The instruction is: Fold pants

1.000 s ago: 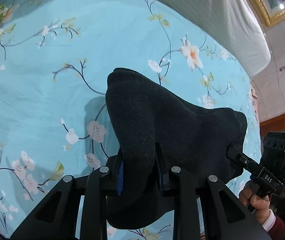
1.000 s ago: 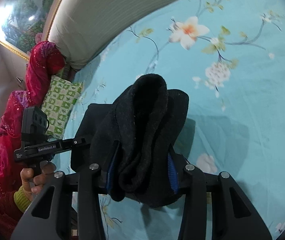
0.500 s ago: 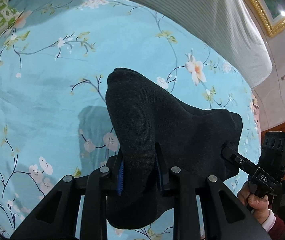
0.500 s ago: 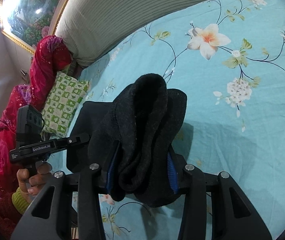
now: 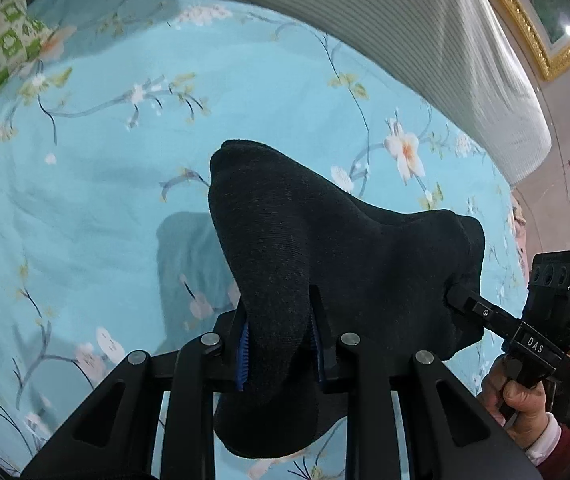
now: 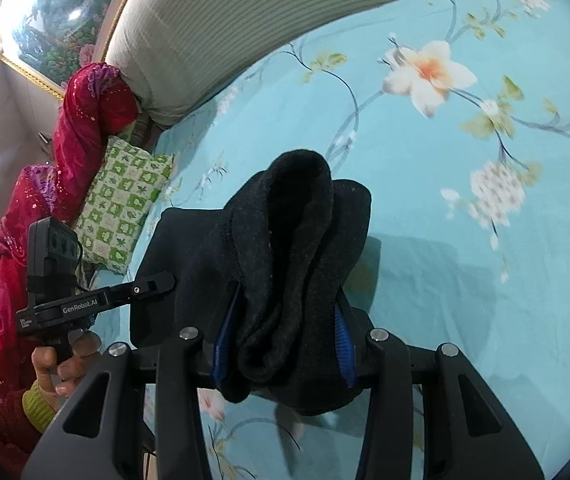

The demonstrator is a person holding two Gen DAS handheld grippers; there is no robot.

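Note:
Black knit pants (image 5: 325,248) hang in the air over a turquoise flowered bedsheet (image 5: 105,168), stretched between both grippers. My left gripper (image 5: 279,336) is shut on a thick bunch of the fabric, blue pads pressing each side. In the same view the right gripper (image 5: 455,298) bites the pants' far right edge, held by a hand (image 5: 521,396). In the right wrist view my right gripper (image 6: 283,344) is shut on folded layers of the pants (image 6: 297,240); the left gripper (image 6: 165,280) clamps their left edge. The pants' lower part is hidden behind the fingers.
A pale ribbed bolster or headboard (image 5: 405,20) runs along the far side of the bed. A green checked pillow (image 6: 125,200) and red sequined fabric (image 6: 85,120) lie at the bed's left end. A gold-framed picture (image 5: 533,12) hangs on the wall.
Both grippers have travelled across the bed with the pants still clamped; the flower pattern has slid under them and the green pillow has come into the left wrist view.

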